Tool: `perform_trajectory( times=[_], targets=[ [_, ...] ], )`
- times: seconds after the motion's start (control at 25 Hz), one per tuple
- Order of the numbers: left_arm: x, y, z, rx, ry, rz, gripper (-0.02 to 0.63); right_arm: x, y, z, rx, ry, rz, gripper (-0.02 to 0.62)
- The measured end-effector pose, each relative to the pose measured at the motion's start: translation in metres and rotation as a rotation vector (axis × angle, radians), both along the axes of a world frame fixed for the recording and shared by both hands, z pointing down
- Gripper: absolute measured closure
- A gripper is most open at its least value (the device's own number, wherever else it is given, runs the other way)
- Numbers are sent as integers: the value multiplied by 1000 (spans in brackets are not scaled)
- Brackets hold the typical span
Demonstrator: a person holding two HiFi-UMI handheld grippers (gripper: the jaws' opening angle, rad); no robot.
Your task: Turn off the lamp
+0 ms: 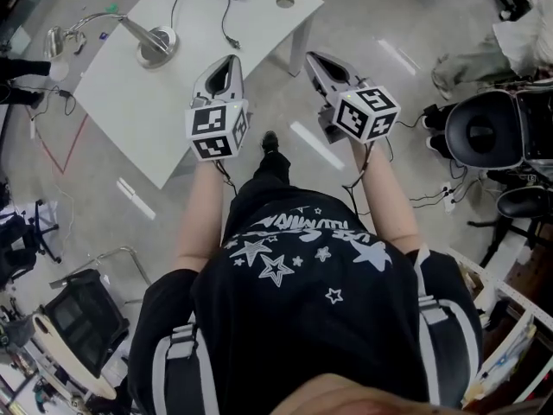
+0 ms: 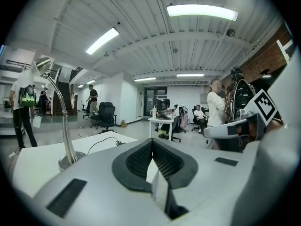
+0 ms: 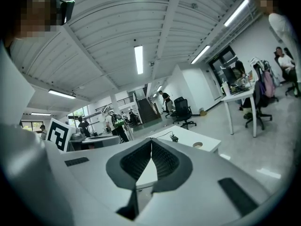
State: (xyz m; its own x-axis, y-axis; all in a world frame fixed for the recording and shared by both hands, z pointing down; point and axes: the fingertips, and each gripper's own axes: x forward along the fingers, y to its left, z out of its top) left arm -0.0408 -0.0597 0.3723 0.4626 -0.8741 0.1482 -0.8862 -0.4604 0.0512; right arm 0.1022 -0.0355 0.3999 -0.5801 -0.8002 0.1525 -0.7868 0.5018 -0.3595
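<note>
A silver desk lamp stands on the white table: round base, with a thin bent neck leading left to its head. A black cable runs across the tabletop. My left gripper hovers at the table's near right side, to the right of the lamp base and apart from it, jaws shut on nothing. The left gripper view shows the lamp at left, beyond the closed left gripper. My right gripper is over the floor beside the table, shut and empty.
A round hole sits near the table's far corner. Black office chairs and floor cables are at the right, another chair at lower left. People stand and sit in the background.
</note>
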Motion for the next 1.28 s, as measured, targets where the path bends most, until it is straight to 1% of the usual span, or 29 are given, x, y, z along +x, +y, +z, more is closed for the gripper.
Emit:
perform_trajectory(
  times=[0.48, 0.72, 0.96, 1.28],
  targets=[
    [6, -113, 9, -41, 6, 22, 595, -2, -113, 1, -32, 6, 17, 589],
    [2, -164, 16, -59, 11, 48, 595, -17, -171, 0, -32, 0, 23, 589],
    [-4, -197, 23, -75, 28, 68, 595, -27, -206, -3, -33, 22, 33, 589],
    [-17, -219, 34, -111, 61, 45, 595, -38, -231, 2, -51, 29, 18, 589]
  ],
)
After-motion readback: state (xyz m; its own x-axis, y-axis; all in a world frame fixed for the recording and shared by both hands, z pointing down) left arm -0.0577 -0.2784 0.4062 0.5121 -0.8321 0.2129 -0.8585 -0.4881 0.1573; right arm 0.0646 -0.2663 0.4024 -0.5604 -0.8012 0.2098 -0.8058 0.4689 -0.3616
